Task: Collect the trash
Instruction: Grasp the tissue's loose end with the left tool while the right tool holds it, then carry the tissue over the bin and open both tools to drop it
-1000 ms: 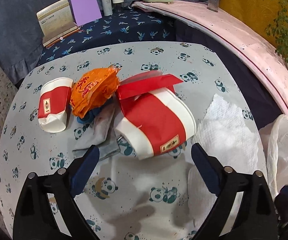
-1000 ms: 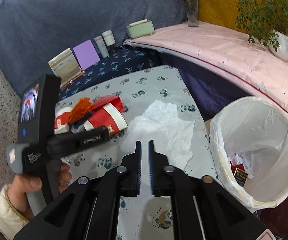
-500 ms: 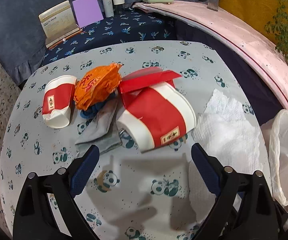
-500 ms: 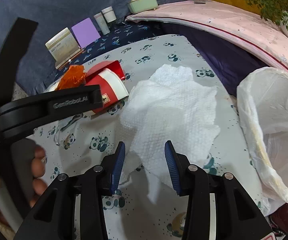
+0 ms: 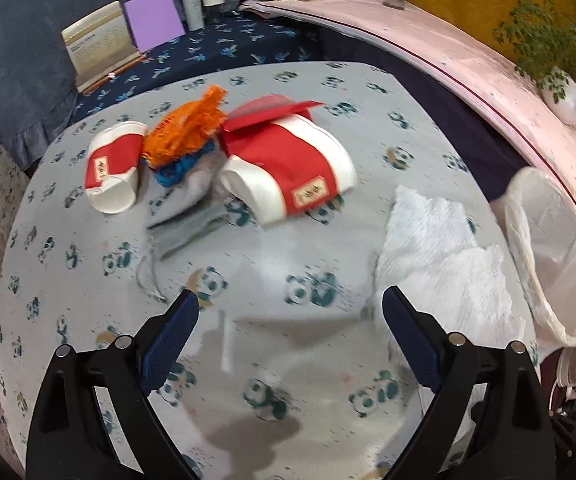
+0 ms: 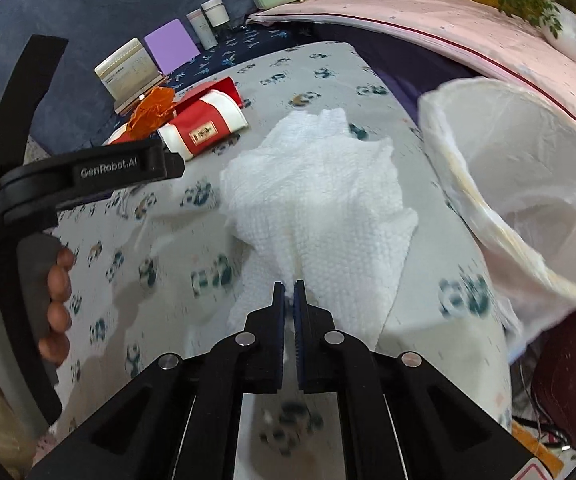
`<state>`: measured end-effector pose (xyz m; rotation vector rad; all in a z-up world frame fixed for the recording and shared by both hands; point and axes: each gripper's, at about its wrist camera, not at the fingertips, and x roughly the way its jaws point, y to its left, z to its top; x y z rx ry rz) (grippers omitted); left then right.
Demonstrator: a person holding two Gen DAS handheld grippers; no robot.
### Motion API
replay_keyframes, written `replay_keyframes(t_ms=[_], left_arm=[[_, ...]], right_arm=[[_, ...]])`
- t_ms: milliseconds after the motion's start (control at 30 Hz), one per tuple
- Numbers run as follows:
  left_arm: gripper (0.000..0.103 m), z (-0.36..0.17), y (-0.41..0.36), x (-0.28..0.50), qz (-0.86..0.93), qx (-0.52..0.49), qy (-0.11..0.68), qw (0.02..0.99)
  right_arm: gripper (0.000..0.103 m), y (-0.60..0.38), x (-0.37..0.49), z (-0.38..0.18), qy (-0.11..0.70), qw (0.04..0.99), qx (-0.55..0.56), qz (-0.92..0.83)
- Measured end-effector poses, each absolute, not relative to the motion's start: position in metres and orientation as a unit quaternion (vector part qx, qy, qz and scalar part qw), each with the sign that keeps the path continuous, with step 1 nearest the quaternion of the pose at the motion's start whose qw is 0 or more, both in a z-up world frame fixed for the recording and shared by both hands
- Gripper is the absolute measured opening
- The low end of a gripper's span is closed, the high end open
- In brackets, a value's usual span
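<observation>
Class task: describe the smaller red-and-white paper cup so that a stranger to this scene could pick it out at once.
Start at the panda-print tablecloth. Left of the orange wrapper lies the smaller paper cup, on its side. Its larger twin, right of the wrapper, has a red flap above it.

A: What can't you make out?
B: The label on the big cup is too blurred to read. The grey thing beside it is smeared, so I can't tell what it is.
A: And the bin?
B: Its lower part runs off the picture's edge. The towel's near edge disappears behind the right tongs; whether the pads press it, I can't tell.
</observation>
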<state>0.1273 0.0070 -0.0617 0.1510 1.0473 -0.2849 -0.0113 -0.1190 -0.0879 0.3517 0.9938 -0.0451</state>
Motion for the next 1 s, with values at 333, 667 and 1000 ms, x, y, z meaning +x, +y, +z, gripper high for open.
replay_keyframes(t_ms=[333, 667, 1000], left_arm=[[0.059, -0.095, -0.061, 0.11, -0.227, 0.084, 0.56, 0.792], [0.002, -0.087, -0.084, 0.087, -0.266, 0.126, 0.538, 0.79], [0.001, -0.025, -0.063, 0.102, -0.259, 0.103, 0.483, 0.83]], right_arm=[[0.005, -0.152, -0.055, -0.095, 0.469, 0.858, 0.201, -0.063], [0.005, -0.18, -0.065, -0.083, 0.437, 0.867, 0.221, -0.091], [0.004, -0.231, -0.069, -0.015, 0.335, 0.903, 0.222, -0.151]])
